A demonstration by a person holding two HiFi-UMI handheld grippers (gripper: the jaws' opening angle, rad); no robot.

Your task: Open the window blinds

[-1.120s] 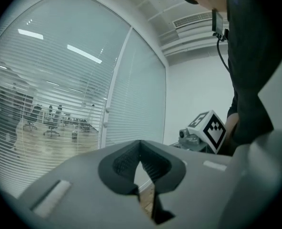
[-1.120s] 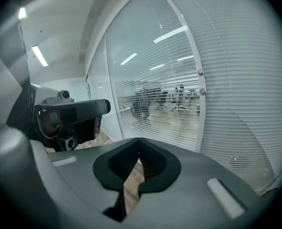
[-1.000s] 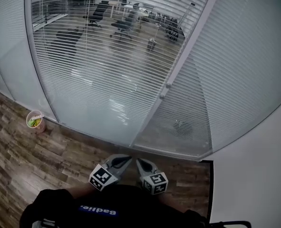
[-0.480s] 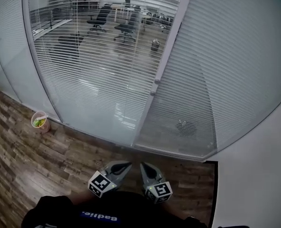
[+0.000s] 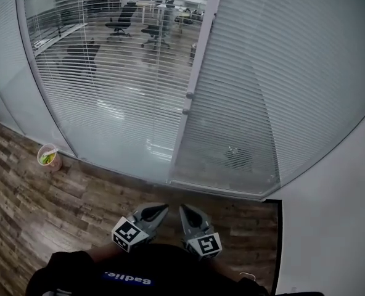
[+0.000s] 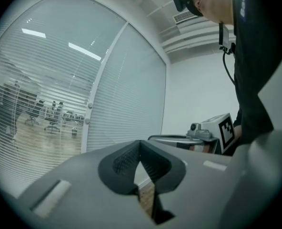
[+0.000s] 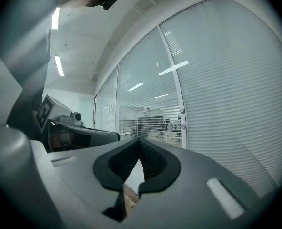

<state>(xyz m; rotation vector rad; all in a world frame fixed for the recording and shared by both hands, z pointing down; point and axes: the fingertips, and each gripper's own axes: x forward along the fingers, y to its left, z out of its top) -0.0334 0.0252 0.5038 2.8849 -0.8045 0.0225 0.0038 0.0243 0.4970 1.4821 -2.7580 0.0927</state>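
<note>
A glass wall with white slatted blinds fills the head view. The left pane's blinds have their slats turned so the office behind shows through. The right pane's blinds are closed flat. Two small knobs sit on the white post between them, and the knobs show again in both gripper views. My left gripper and right gripper are side by side close to my body, pointing level at the window and well short of it. Both are shut with nothing held.
A paper cup with something green in it stands on the wood floor by the left pane. A plain white wall closes the right side. Office chairs stand behind the glass. A round dark shape shows low behind the right blinds.
The post with its knobs has slid left and nearer the middle of the head view as I shifted right along the window. Both grippers stay shut, held together near my body.
</note>
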